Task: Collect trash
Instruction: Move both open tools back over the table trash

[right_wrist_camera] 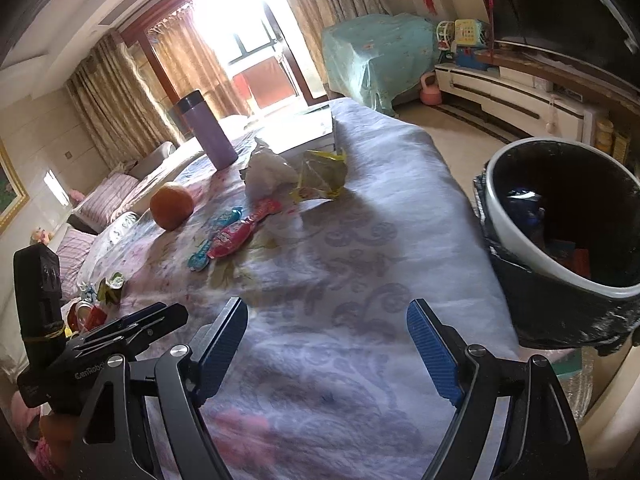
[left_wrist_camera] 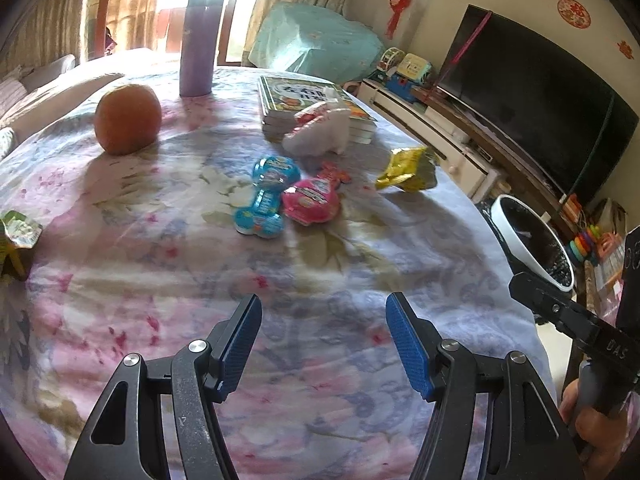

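- Both tongs stand empty above the cloth-covered table [left_wrist_camera: 168, 248]: the left gripper [left_wrist_camera: 323, 344] holds its blue pads fairly wide with only tablecloth between them, and the right gripper [right_wrist_camera: 327, 350] is spread wider, likewise with nothing between its pads.
- Trash bin [right_wrist_camera: 560, 236]: white-rimmed, lined with a black bag, standing on the floor just beside the table's right edge. Coloured scraps lie at its bottom, so part of the collecting appears to be done.
- Yellow wrapper [left_wrist_camera: 408, 168]: crumpled, lying near the table's right edge, the loose piece closest to the bin.
- Blue packet [left_wrist_camera: 266, 196] and pink packet [left_wrist_camera: 312, 200]: side by side at mid-table, touching or nearly so; whether they are empty cannot be told.
- White tissue pack [left_wrist_camera: 320, 130]: resting against the stack of books [left_wrist_camera: 304, 100]; in the right wrist view it reads as a crumpled white wad.
- Green wrapper [left_wrist_camera: 18, 236]: at the table's far left edge, well apart from the bin.
- Orange [left_wrist_camera: 128, 118] and purple flask [left_wrist_camera: 200, 40]: at the far side of the table; judged not to be trash.
- Progress: a judgement only, roughly midway. Some items sit in the bin, while the yellow, blue, pink and green pieces are left on the cloth, and neither gripper has yet closed on the next one.
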`<state>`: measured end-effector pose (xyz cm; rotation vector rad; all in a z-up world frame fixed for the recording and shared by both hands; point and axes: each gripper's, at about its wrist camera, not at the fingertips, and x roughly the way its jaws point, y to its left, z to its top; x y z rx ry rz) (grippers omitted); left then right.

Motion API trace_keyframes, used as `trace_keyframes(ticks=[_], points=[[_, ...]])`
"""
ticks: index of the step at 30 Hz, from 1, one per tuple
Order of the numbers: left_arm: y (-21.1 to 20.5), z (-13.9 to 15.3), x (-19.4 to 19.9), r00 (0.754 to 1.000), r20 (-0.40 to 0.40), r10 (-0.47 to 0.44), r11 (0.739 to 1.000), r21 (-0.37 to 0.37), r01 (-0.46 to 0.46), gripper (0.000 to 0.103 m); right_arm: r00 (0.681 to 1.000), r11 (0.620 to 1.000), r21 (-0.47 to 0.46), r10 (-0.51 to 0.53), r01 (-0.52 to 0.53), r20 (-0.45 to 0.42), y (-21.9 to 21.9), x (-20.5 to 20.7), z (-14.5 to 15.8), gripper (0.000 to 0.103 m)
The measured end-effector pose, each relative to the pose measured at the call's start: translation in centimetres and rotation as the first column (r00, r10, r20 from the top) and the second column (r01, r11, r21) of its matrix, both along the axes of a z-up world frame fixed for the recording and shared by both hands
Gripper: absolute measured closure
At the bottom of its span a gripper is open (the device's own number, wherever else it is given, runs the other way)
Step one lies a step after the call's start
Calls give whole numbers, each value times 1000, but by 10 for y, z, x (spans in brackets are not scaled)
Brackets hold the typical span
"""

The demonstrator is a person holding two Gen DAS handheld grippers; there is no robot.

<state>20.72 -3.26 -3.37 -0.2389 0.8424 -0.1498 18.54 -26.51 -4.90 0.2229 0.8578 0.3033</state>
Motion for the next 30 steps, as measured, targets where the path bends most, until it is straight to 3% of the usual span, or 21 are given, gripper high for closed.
trace_keyframes(ticks=[11,30], points=[[8,6,41,1000,7,-17,999,34,17,39,1000,1000,7,-2,2,3,11,33,-2,20],[-4,6,174,998,-24,-65,993,93,67,38,999,1000,20,23,-23,-26,17,115,-15,20]])
